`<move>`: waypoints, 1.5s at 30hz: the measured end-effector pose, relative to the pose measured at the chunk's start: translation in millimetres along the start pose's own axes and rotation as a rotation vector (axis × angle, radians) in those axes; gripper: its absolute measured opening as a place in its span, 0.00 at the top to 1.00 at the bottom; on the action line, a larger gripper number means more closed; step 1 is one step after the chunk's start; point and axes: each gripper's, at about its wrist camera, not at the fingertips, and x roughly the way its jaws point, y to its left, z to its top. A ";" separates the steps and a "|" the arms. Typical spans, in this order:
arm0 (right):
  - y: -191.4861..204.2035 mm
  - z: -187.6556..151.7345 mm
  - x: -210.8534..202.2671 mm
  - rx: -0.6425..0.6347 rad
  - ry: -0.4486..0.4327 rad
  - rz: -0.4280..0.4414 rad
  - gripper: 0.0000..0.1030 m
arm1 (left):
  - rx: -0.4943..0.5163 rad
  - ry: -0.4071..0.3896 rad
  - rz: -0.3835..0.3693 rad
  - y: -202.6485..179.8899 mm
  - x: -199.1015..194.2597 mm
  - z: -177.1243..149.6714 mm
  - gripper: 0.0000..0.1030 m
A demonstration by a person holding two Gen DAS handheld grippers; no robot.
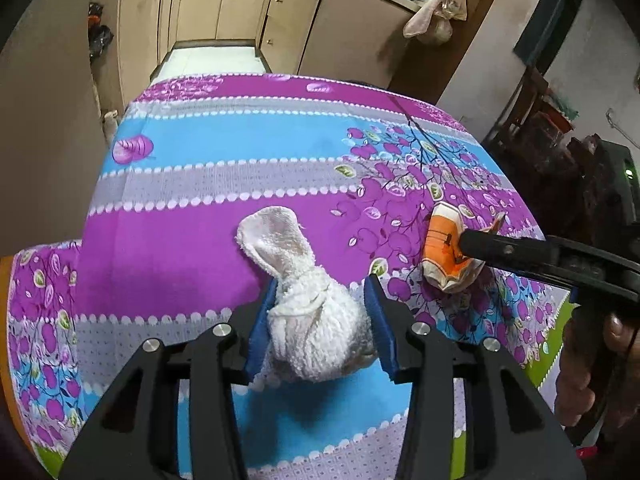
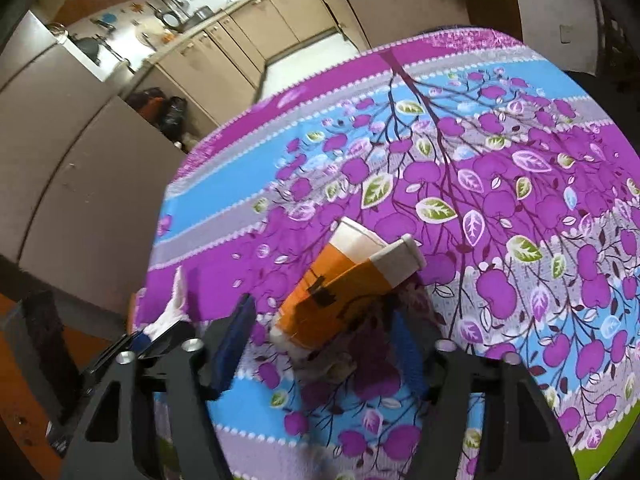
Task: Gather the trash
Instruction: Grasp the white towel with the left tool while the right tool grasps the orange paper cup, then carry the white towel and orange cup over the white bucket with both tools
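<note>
A bundled white cloth [image 1: 312, 332] lies on the purple and blue flowered tablecloth [image 1: 200, 184]. My left gripper [image 1: 322, 282] is shut on it, its blue pads touching the bundle on both sides, and a loose end sticks out past the tips. To the right lies a crushed orange and white paper cup [image 1: 444, 252]. In the right wrist view this cup [image 2: 344, 288] sits between the fingers of my right gripper [image 2: 320, 308]. The left pad [image 2: 236, 340] stands clear of it, so the jaws are open. One black finger [image 1: 508, 250] crosses above the cup.
The table's far edge [image 1: 256, 76] faces beige kitchen cabinets [image 1: 240, 8] and a strip of white floor. Dark furniture [image 1: 592, 184] stands off the right side. A hand [image 1: 588, 364] grips the right tool. The white cloth [image 2: 170, 312] shows at the left.
</note>
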 end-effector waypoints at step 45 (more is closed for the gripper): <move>-5.7 -79.4 -195.9 -0.284 -0.469 -0.095 0.88 | 0.146 -0.317 0.172 -110.6 -96.1 -15.4 0.65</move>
